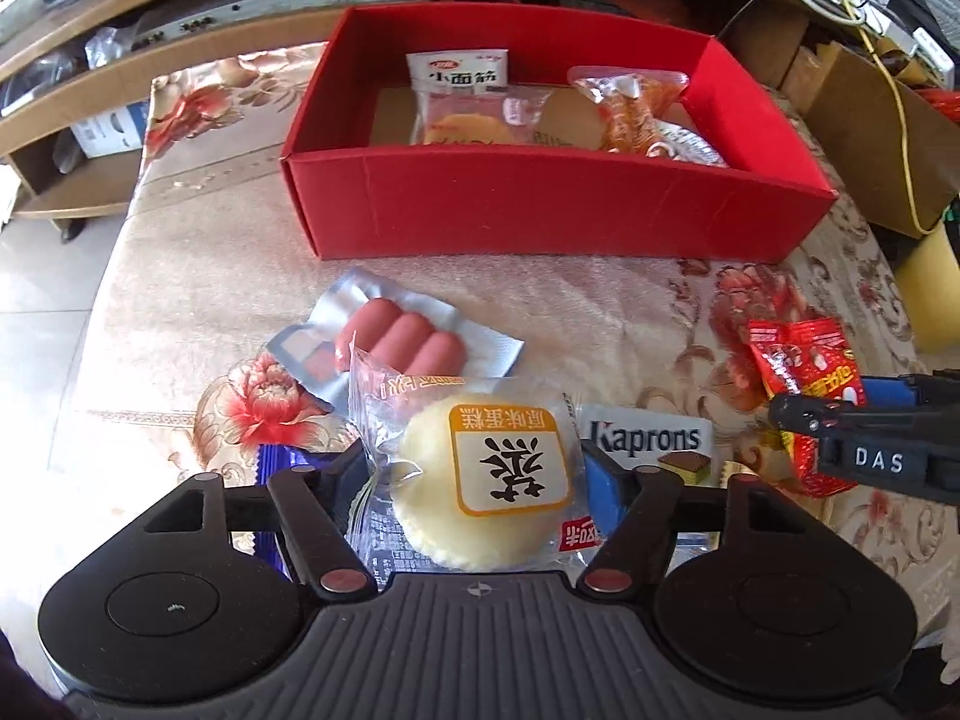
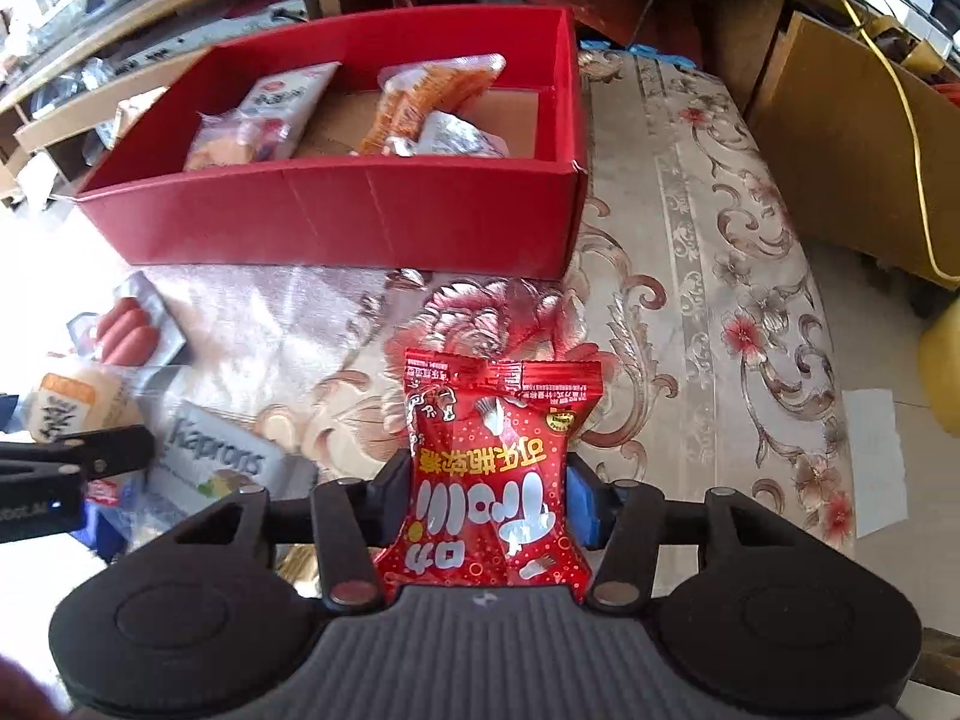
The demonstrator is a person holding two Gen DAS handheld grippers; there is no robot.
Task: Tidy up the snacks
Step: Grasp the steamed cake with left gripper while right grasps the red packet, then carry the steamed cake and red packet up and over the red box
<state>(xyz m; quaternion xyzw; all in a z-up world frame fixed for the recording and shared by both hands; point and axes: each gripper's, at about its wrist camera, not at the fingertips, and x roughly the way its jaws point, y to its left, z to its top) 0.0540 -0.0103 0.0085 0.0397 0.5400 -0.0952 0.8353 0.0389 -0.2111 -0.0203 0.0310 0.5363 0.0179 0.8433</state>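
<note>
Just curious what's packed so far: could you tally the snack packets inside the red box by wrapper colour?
White packet: 1
Pink-trimmed clear packet: 1
Orange packet: 1
Silver packet: 1
Total in the red box: 4

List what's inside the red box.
Red box: white sachet, pink-wrapped cake, orange snack bag, silver pack. The near wall hides the floor's front strip.
</note>
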